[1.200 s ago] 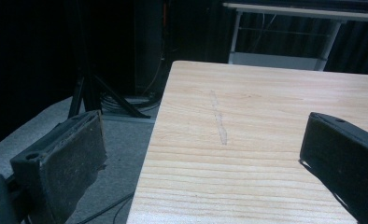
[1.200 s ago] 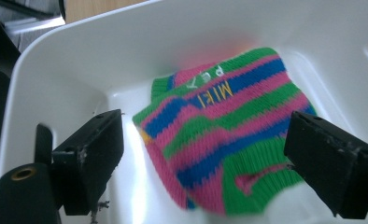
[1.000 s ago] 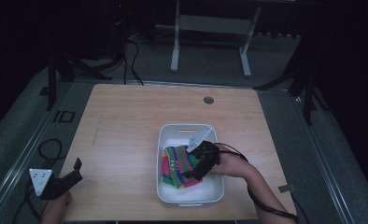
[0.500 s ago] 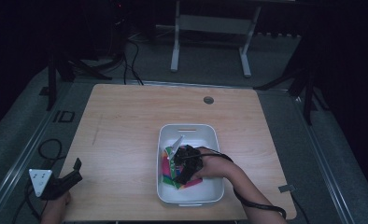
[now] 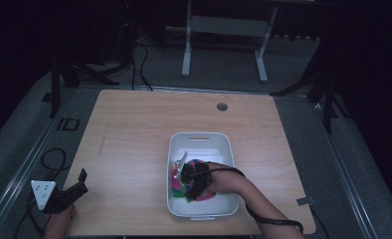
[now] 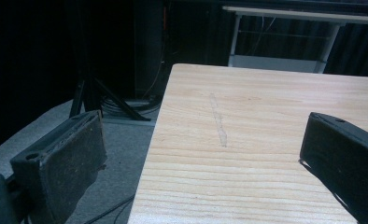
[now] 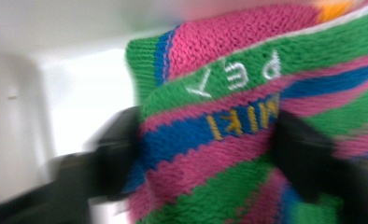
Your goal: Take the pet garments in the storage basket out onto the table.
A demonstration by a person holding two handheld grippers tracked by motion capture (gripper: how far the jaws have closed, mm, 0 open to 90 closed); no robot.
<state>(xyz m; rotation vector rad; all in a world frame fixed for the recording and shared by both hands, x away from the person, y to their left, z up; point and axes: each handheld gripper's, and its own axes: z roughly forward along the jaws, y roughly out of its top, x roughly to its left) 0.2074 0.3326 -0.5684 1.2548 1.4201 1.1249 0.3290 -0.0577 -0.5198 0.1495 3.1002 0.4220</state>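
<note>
At the near left corner of the table [image 5: 134, 124], the left gripper [image 6: 205, 163] is held wide open with nothing in it. The right gripper [image 5: 196, 177] has been pushed deeper into the white tub [image 5: 200, 142] near the front edge, and the striped knit [image 7: 247, 126] is now caught between its jaws, so a lift looks next. "MIKI" and "PET" can be read.

A pale wooden table [image 5: 134, 149] stands on grey carpet [image 5: 343, 149]. Near the table's far edge is a small round cable hole [image 5: 222, 106], and a faint pale scuff [image 5: 102, 138] runs along its left part. Beyond the far edge stands a white metal frame [image 5: 224, 30]. Black cables [image 5: 139, 59] trail over the floor off the table's far left corner, beside dark stand legs [image 5: 69, 74]; more stand legs [image 5: 323, 89] are off its far right corner. Left of the table the floor bears the letters "ID" [image 5: 67, 124].
</note>
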